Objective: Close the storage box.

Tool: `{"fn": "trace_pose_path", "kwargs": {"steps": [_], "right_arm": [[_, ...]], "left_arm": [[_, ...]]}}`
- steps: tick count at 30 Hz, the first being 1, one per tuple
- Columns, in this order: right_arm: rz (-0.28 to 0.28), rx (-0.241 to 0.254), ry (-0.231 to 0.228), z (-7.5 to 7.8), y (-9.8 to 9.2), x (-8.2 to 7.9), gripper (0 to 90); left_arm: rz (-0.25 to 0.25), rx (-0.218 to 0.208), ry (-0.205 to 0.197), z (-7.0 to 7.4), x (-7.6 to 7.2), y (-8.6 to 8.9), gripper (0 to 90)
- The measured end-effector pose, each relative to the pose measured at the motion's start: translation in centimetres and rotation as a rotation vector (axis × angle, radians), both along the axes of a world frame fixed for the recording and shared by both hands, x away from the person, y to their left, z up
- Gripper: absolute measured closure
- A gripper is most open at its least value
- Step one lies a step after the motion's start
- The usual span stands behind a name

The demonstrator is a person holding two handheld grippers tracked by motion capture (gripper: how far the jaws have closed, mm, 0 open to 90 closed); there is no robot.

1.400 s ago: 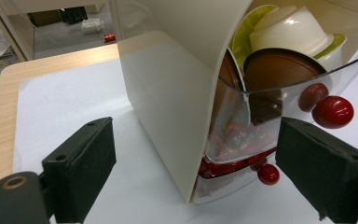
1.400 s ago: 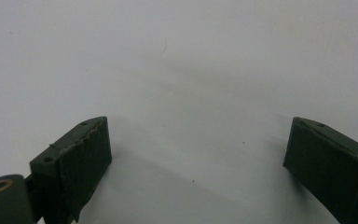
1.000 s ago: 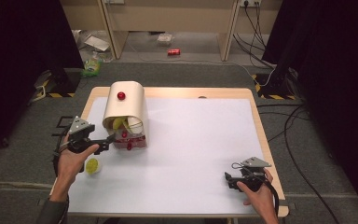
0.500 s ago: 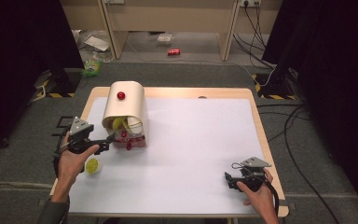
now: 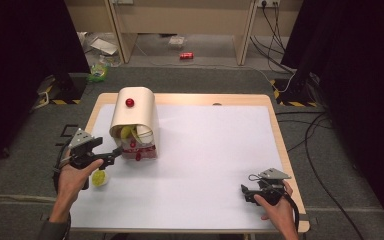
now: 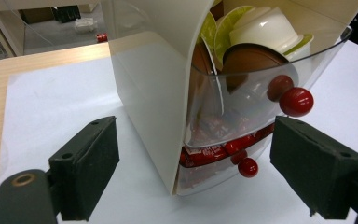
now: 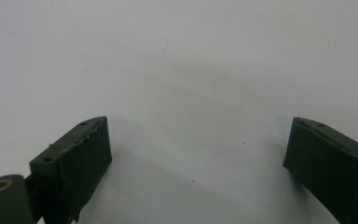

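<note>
A cream bread-bin-like box (image 5: 132, 114) with a rounded top and a red knob (image 5: 129, 102) stands at the table's left rear. Its clear front lid (image 6: 242, 100) has a red knob (image 6: 296, 101); behind it lie green and white bowls (image 6: 261, 28) and a brown one. A lower clear drawer with a small red knob (image 6: 247, 167) holds red packets. My left gripper (image 5: 111, 155) is open just in front of the box's lower left corner, jaws wide apart. A small green bowl (image 5: 99, 177) sits on the table by my left hand. My right gripper (image 5: 245, 192) rests open over bare white table at the front right.
The table (image 5: 215, 160) is covered in white, with a wooden rim (image 5: 280, 145). Beyond its far edge the grey floor carries a red can (image 5: 186, 56), litter and cables. Dark curtains stand at both sides.
</note>
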State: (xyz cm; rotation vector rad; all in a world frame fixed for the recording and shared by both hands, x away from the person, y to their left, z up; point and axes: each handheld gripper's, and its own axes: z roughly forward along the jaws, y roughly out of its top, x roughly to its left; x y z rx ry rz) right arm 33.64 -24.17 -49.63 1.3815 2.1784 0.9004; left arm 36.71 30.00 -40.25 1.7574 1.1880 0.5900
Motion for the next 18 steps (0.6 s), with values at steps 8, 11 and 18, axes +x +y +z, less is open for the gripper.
{"fn": "trace_pose_path", "kwargs": {"steps": [8, 11, 18], "right_arm": [[0.004, -0.002, -0.003, -0.01, -0.03, 0.01, 7.4], [0.004, -0.002, -0.003, -0.01, -0.03, 0.01, 7.3], [0.001, -0.001, -0.001, -0.01, -0.02, 0.0, 7.3]], "left_arm": [[-0.003, -0.002, 0.001, -0.09, -0.37, -0.11, 15.1], [-0.004, 0.0, 0.002, -0.04, -0.57, -0.16, 15.1], [-0.01, -0.008, -0.001, 0.05, -1.03, -0.13, 15.1]]}}
